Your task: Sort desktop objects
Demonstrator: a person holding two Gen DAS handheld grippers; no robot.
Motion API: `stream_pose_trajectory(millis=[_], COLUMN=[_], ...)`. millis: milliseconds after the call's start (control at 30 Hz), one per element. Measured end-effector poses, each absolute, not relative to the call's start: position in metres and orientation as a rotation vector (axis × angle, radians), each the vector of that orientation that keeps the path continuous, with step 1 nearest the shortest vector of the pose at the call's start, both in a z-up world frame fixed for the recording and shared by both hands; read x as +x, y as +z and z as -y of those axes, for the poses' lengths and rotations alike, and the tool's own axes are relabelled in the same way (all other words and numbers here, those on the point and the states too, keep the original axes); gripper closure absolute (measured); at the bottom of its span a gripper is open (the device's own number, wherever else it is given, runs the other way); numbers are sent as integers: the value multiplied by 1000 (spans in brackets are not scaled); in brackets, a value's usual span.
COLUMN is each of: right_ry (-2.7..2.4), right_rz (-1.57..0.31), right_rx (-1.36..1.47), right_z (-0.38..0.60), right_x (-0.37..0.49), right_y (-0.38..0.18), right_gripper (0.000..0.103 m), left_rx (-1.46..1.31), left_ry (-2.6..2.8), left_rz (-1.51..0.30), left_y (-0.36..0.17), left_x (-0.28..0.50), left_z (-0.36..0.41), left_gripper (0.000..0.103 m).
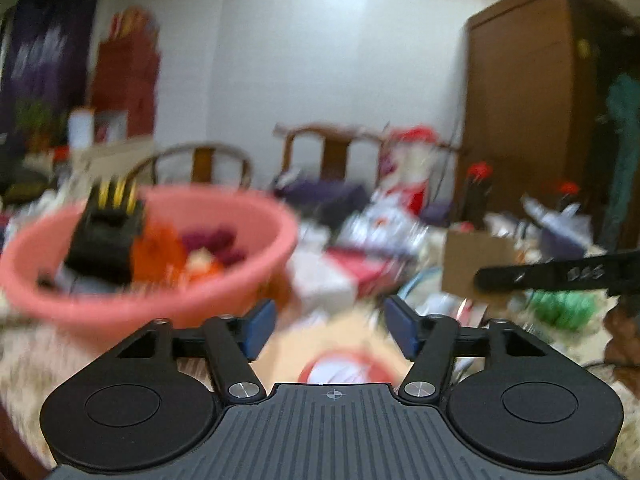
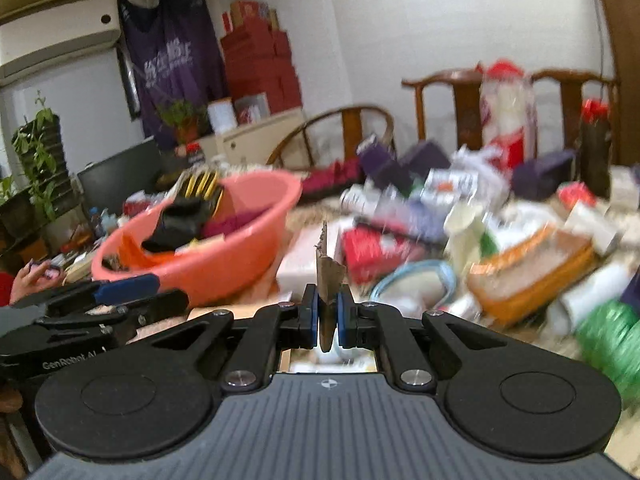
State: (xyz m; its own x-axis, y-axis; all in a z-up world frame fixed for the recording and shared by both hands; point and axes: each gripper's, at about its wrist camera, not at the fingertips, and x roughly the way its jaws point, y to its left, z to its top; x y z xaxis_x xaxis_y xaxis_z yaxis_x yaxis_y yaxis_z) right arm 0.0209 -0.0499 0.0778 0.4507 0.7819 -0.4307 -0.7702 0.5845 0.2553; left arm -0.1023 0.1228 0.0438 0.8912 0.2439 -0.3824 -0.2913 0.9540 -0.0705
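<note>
The right gripper (image 2: pixel 328 316) pinches a torn cardboard scrap (image 2: pixel 329 272), its long axis upright, ragged tip up. The left gripper (image 1: pixel 331 330), lettered "GenRobot AI" in the right wrist view, gapes with nothing between its pads. Beyond sits a pink basin (image 2: pixel 240 264) holding a black-and-yellow glove (image 2: pixel 188 208); other writing is blurred.

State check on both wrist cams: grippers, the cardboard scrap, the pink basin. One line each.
left gripper: open, nothing between the pads
right gripper: shut on the cardboard scrap
cardboard scrap: pinched on edge, torn end sticking up past the fingertips
pink basin: upright on the table, partly filled; a black and yellow glove lies in it, reaching over the rim
</note>
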Motion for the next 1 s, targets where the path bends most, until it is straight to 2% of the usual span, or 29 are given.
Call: stream_pose_trajectory(millis=[100, 167, 267, 400, 500, 600, 667, 700, 833, 900, 933, 1000], right_ry=[982, 1001, 1017, 1024, 1008, 1006, 1013, 1012, 1016, 1014, 1013, 1009], right_rz=[-583, -598, -603, -607, -604, -616, -618, -618, -612, -610, -615, -624], right_rx=[29, 30, 9, -17, -62, -107, -125, -132, -141, -138, -135, -126], right_z=[42, 40, 36, 27, 19, 8, 0, -3, -6, -4, -4, -3], right_x=[20, 18, 17, 15, 13, 10, 7, 6, 2, 2, 2, 4], right_y=[66, 62, 58, 55, 49, 41, 37, 35, 35, 35, 35, 34], right_gripper=[93, 93, 93, 93, 93, 93, 93, 93, 92, 92, 92, 92], left_rx=[-121, -133, -241, -467, -526, -514, -493, -470, -344, -316, -307, -274], left_ry=[309, 326, 298, 189, 149, 124, 118, 119, 176, 154, 140, 141], left_rz=[-420, -420, -403, -420, -467, -492, -490, -487, -434, -419, -417, -412], left_y=[29, 25, 18, 7, -5, -12, -14, -15, -10, -5, -3, 0], left_x=[-108, -117, -127, -116, -97, -85, -78, -77, -72, -74, -73, -72], left_z=[-129, -132, -149, -175, -178, -173, -165, -160, -142, -136, -133, -125], left_gripper=[24, 15, 7, 7, 10, 22, 44, 50, 66, 69, 76, 77])
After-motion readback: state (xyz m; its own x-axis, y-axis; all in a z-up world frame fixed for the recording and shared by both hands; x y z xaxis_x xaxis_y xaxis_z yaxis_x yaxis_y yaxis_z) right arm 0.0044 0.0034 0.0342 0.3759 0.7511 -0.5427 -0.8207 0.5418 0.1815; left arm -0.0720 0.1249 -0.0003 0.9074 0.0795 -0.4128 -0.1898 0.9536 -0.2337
